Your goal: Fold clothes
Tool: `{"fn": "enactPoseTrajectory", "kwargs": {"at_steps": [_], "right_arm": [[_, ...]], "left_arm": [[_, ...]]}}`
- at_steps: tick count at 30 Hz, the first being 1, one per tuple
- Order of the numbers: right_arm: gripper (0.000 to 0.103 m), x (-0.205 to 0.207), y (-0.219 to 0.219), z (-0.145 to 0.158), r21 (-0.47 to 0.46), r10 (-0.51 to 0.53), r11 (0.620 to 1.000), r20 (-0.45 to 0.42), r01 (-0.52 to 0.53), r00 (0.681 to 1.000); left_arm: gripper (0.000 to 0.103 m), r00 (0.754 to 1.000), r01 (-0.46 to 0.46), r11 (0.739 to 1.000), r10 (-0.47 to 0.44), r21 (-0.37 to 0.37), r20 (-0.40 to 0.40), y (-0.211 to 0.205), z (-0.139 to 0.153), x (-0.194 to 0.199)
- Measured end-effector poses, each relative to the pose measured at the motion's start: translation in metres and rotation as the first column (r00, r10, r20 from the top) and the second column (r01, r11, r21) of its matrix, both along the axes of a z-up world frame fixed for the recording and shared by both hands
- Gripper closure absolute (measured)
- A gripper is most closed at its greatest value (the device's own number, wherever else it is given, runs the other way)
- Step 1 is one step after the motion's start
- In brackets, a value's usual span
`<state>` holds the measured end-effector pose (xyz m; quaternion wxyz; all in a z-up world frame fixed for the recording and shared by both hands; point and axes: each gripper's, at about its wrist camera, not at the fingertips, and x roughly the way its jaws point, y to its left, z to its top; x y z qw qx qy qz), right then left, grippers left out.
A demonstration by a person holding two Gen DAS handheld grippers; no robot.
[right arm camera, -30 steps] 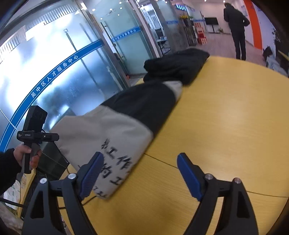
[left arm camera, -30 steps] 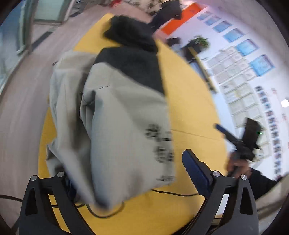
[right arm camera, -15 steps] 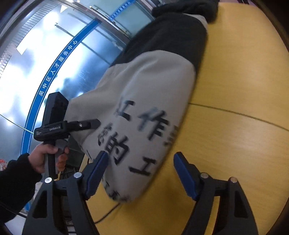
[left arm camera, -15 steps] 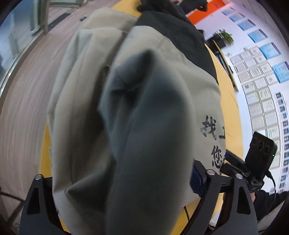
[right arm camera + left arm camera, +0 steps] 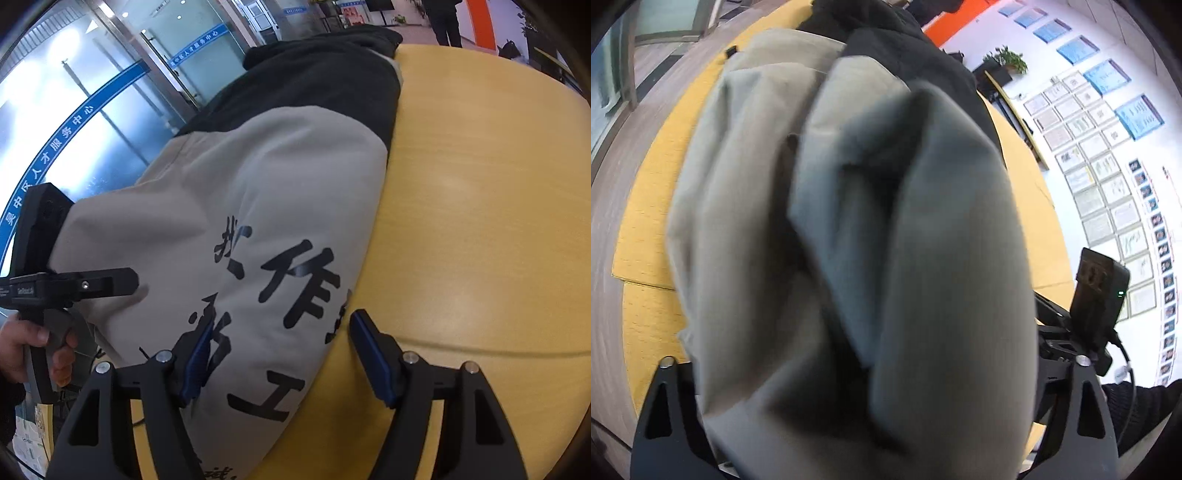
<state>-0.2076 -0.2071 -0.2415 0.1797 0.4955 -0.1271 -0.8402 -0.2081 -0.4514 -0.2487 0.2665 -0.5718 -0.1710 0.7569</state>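
Note:
A grey jacket [image 5: 849,221] with a black upper part lies bunched on the yellow table [image 5: 646,229]. It fills the left wrist view. My left gripper [image 5: 871,350] straddles its bulk; the jaws are closing and the pads are hidden behind cloth. In the right wrist view the jacket [image 5: 258,206] shows black printed characters. My right gripper [image 5: 282,354] is closing around its near edge: the left pad touches the cloth, the right pad stands clear over the table [image 5: 480,221]. One of the left gripper's fingers [image 5: 107,282] rests against the jacket's far side.
A black bundle [image 5: 325,44] lies beyond the jacket at the table's far end. Glass doors [image 5: 110,110] stand behind on one side, a wall of framed papers [image 5: 1108,166] on the other. A person [image 5: 447,22] stands far off. A thin cable [image 5: 140,421] runs under the jacket.
Both grippers have come down and in toward the jacket, which now fills the left view. The right jaws have narrowed around the printed edge, and the left pads have gone behind cloth.

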Motion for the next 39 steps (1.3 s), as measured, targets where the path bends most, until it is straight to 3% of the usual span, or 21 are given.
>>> {"fn": "enactPoseTrajectory", "kwargs": {"at_steps": [4, 6, 10, 13, 14, 17, 19, 21, 22, 24, 28, 29, 30, 32, 34, 36, 39], "right_arm": [[0.029, -0.007, -0.001, 0.001, 0.031, 0.067, 0.997, 0.005, -0.067, 0.998], [0.029, -0.006, 0.001, 0.000, 0.026, 0.072, 0.997, 0.004, -0.072, 0.997], [0.028, -0.002, 0.006, 0.000, 0.008, 0.080, 0.997, -0.005, -0.080, 0.997], [0.028, -0.001, 0.017, 0.003, -0.037, 0.109, 0.993, -0.009, -0.109, 0.994], [0.028, 0.003, 0.020, 0.009, -0.029, 0.127, 0.991, -0.036, -0.128, 0.991], [0.028, 0.018, 0.030, 0.033, 0.016, 0.191, 0.981, -0.140, -0.191, 0.972], [0.027, 0.031, 0.040, 0.053, 0.056, 0.241, 0.971, -0.220, -0.235, 0.945], [0.022, 0.048, 0.043, 0.073, 0.134, 0.306, 0.951, -0.307, -0.278, 0.901], [0.018, 0.053, 0.034, 0.081, 0.167, 0.339, 0.940, -0.336, -0.299, 0.879], [0.017, 0.063, 0.016, 0.098, 0.187, 0.418, 0.908, -0.386, -0.374, 0.822], [0.016, 0.045, -0.047, 0.145, 0.048, 0.511, 0.818, -0.521, -0.574, 0.684], [0.016, 0.033, -0.070, 0.148, 0.033, 0.523, 0.802, -0.524, -0.597, 0.672], [0.016, 0.020, -0.095, 0.149, 0.024, 0.535, 0.788, -0.521, -0.615, 0.665], [0.016, -0.019, -0.141, 0.130, -0.044, 0.554, 0.777, -0.427, -0.628, 0.715], [0.016, -0.051, -0.177, 0.095, -0.130, 0.592, 0.757, -0.278, -0.640, 0.756], [0.018, -0.075, -0.210, 0.052, -0.186, 0.647, 0.735, -0.096, -0.652, 0.757], [0.017, -0.061, -0.222, 0.014, -0.194, 0.689, 0.708, -0.020, -0.679, 0.724]], "left_arm": [[0.016, 0.996, -0.082, 0.997, 0.082, -0.005, -0.026, -0.023, 0.025, 0.034], [0.016, 0.986, -0.150, 0.988, 0.151, 0.018, -0.063, -0.045, 0.052, 0.062], [0.016, 0.940, -0.302, 0.951, 0.308, 0.068, -0.144, -0.086, 0.120, 0.133], [0.012, 0.914, -0.369, 0.927, 0.374, 0.061, -0.158, -0.127, 0.172, 0.146], [0.011, 0.917, -0.363, 0.930, 0.367, 0.051, -0.154, -0.120, 0.191, 0.148], [0.007, 0.944, -0.291, 0.957, 0.290, 0.016, -0.156, -0.137, 0.205, 0.156], [0.007, 0.963, -0.225, 0.974, 0.218, -0.033, -0.157, -0.122, 0.211, 0.173], [0.007, 0.977, -0.162, 0.982, 0.147, -0.094, -0.153, -0.095, 0.196, 0.182], [0.007, 0.980, -0.141, 0.985, 0.125, -0.100, -0.152, -0.083, 0.173, 0.180], [0.007, 0.982, -0.135, 0.989, 0.125, -0.068, -0.140, -0.076, 0.158, 0.174], [0.007, 0.964, -0.199, 0.979, 0.204, 0.045, -0.169, -0.087, 0.136, 0.169], [0.007, 0.955, -0.230, 0.970, 0.240, 0.074, -0.175, -0.099, 0.138, 0.173], [0.007, 0.945, -0.259, 0.960, 0.275, 0.104, -0.179, -0.112, 0.139, 0.178], [0.007, 0.927, -0.316, 0.939, 0.336, 0.131, -0.168, -0.136, 0.136, 0.188], [0.007, 0.911, -0.364, 0.919, 0.385, 0.149, -0.149, -0.156, 0.133, 0.199], [0.007, 0.910, -0.378, 0.916, 0.394, 0.135, -0.127, -0.171, 0.120, 0.203], [0.007, 0.913, -0.375, 0.917, 0.391, 0.138, -0.117, -0.180, 0.111, 0.209]]}}
